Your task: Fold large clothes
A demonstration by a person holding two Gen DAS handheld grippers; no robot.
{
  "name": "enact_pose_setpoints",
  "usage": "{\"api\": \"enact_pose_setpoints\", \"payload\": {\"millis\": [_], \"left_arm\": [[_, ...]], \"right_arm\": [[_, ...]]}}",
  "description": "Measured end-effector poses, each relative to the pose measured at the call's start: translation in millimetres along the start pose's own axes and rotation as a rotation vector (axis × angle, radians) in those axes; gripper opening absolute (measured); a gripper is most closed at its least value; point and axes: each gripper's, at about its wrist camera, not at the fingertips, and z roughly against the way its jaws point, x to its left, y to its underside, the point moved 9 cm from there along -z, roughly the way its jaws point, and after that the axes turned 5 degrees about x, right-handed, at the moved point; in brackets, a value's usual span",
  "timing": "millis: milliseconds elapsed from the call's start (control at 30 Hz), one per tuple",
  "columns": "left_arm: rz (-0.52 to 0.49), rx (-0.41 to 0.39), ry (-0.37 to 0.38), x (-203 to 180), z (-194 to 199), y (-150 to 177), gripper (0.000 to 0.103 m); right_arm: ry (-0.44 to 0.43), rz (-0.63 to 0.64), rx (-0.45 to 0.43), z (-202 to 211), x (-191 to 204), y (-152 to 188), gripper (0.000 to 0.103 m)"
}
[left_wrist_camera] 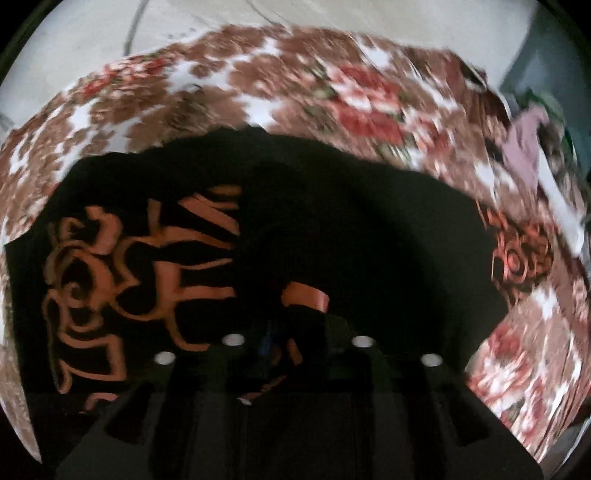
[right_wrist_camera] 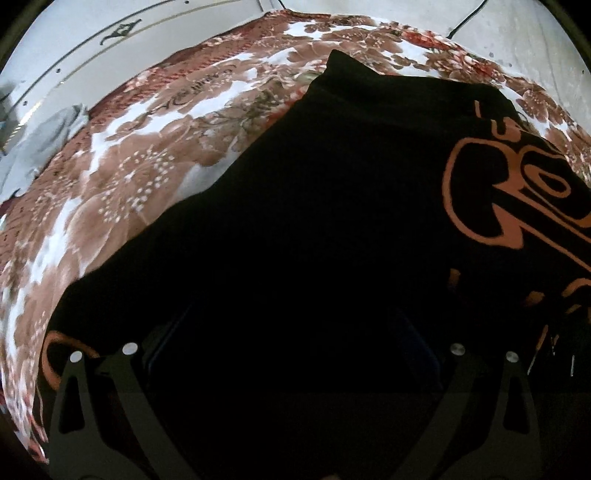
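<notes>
A black garment (left_wrist_camera: 332, 221) with an orange print (left_wrist_camera: 110, 266) lies on a floral bedspread (left_wrist_camera: 295, 81). My left gripper (left_wrist_camera: 297, 328) is shut on a bunched fold of the black garment, fingers close together, orange print pinched between them. In the right wrist view the same garment (right_wrist_camera: 314, 221) spreads across the bed with its orange print (right_wrist_camera: 517, 192) at the right. My right gripper (right_wrist_camera: 291, 354) has its fingers wide apart just above the dark cloth; its fingertips are lost in the black fabric.
The floral bedspread (right_wrist_camera: 129, 177) covers the bed. A pile of other clothes (left_wrist_camera: 528, 144) lies at the bed's right edge. A grey cloth (right_wrist_camera: 48, 136) lies at the left by the white wall (right_wrist_camera: 147, 37). A dark cable (right_wrist_camera: 469, 18) hangs on the wall.
</notes>
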Motion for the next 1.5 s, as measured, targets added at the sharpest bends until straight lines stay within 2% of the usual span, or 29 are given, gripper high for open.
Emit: {"api": "enact_pose_setpoints", "payload": {"millis": [33,100,233,400,467,567,633,667,733,800,933,1133,1200,1267,1333,1400,1467,1500], "left_arm": [[-0.031,0.025,0.006,-9.3,-8.3,5.6,0.047],[-0.071,0.063,0.017,-26.3,-21.3,17.5,0.05],[-0.065,0.087,0.05,-51.7,-19.9,26.2,0.05],[-0.054,0.016,0.102,-67.5,38.8,3.2,0.058],[-0.069,-0.028,0.095,-64.9,67.3,-12.7,0.064],[-0.074,-0.106,0.055,-29.5,119.7,-38.8,0.073],[-0.077,-0.123,0.023,-2.6,134.5,-47.2,0.077],[-0.07,-0.134,-0.017,21.5,140.0,-48.7,0.081],[-0.06,-0.135,-0.077,57.3,139.4,-43.8,0.084],[-0.036,-0.097,-0.142,102.6,126.6,-29.2,0.087],[0.04,-0.011,-0.195,170.2,93.3,13.4,0.09],[0.056,0.07,-0.261,219.9,51.8,64.0,0.091],[0.09,0.079,-0.23,225.0,46.1,77.9,0.091],[0.118,0.077,-0.191,224.3,41.7,86.6,0.091],[0.123,0.073,-0.169,220.2,38.6,90.6,0.091],[0.113,0.064,-0.15,214.9,36.5,93.1,0.091],[0.107,0.052,-0.141,211.0,35.0,93.4,0.091],[0.108,0.049,-0.132,209.7,33.3,93.3,0.091]], "right_arm": [[-0.006,0.001,-0.002,2.6,-1.1,1.8,0.098],[-0.012,0.005,-0.007,8.5,-5.5,6.4,0.098],[0.018,0.049,-0.001,22.1,-17.1,23.6,0.098],[0.051,0.05,0.035,48.0,-52.0,57.1,0.098],[0.071,0.053,0.055,58.2,-68.4,70.7,0.098],[0.106,0.038,0.084,72.9,-102.1,88.3,0.098],[0.125,-0.008,0.109,85.6,-135.0,97.8,0.098],[0.134,-0.031,0.113,92.8,-149.2,99.3,0.098],[0.153,-0.08,0.092,113.3,-184.2,100.2,0.098],[0.184,-0.138,0.081,131.1,-224.0,98.5,0.098],[0.214,-0.254,0.052,151.0,-293.6,92.1,0.098],[0.061,-0.489,0.053,139.3,-358.4,73.4,0.098],[0.056,-0.511,0.048,135.2,-367.2,63.9,0.098],[0.008,-0.548,0.049,125.2,-370.3,53.0,0.097],[-0.027,-0.587,0.059,115.7,-372.8,47.4,0.088],[-0.019,-0.586,0.082,106.9,-371.2,43.7,0.079],[-0.021,-0.58,0.104,97.9,-368.7,41.7,0.062],[-0.03,-0.578,0.116,93.6,-367.1,42.5,0.049]]}}
